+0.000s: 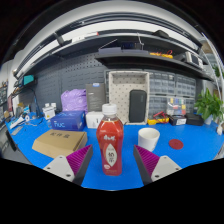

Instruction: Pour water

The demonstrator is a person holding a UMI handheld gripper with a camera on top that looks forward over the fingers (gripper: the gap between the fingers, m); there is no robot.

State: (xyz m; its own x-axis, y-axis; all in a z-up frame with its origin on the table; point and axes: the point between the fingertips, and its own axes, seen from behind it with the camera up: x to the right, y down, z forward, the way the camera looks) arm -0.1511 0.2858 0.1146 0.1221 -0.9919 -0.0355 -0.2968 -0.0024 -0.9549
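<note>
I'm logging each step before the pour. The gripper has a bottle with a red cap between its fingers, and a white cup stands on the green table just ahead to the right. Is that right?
Not quite: the table is blue, not green, as the gripper view shows. The rest holds: the bottle with a red cap stands between the fingers of the gripper, and the white cup stands just ahead to the right.

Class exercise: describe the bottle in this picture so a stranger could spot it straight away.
Start at the blue table. Near its front edge, the gripper has its two pink-padded fingers either side of the bottle. It is clear with reddish drink, a red cap and a white label, taller than the white cup beside it.
</note>
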